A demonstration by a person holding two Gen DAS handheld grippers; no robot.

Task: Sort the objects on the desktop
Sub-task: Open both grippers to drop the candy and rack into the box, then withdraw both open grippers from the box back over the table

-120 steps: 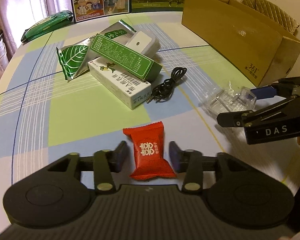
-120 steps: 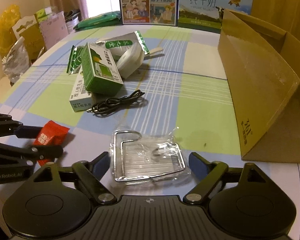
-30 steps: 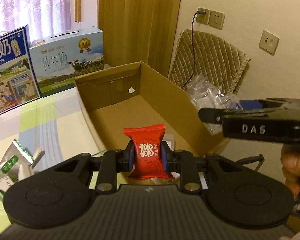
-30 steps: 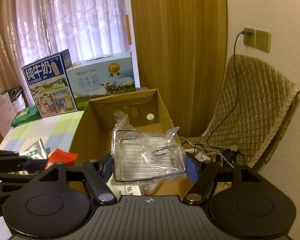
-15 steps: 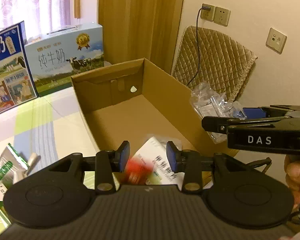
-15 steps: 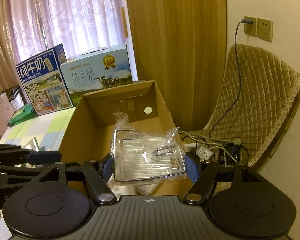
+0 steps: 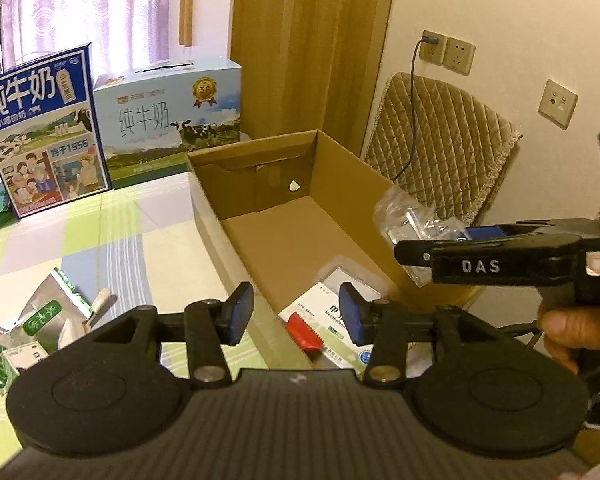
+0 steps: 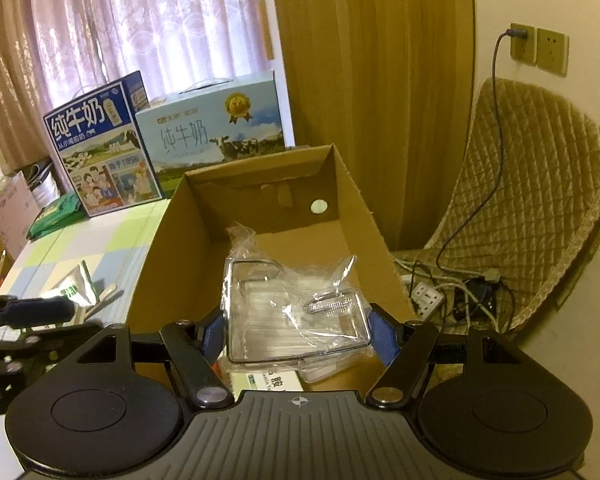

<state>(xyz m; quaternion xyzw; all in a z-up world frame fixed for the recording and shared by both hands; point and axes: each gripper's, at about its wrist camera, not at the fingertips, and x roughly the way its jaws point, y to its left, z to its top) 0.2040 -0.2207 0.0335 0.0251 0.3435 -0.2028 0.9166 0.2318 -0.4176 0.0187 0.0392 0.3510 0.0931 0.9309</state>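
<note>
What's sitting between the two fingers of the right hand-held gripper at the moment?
In the right wrist view, a bagged clear plastic rack sits clamped between the fingers of the right hand-held gripper, over the open cardboard box.

A red packet (image 7: 305, 331) is lying in the plain brown cardboard box (image 7: 296, 240); the table (image 7: 100, 240) is showing green, blue and white checks.

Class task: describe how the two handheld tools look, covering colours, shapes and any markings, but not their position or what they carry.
Both tools are matte black, with a ribbed body, two round discs and hinged link arms fixed by silver rivets. The left tool has two fingers faced with blue textured pads. The right tool matches, and from the side it shows white "DAS" lettering. A hand grips its handle; no sleeve is visible.
</note>
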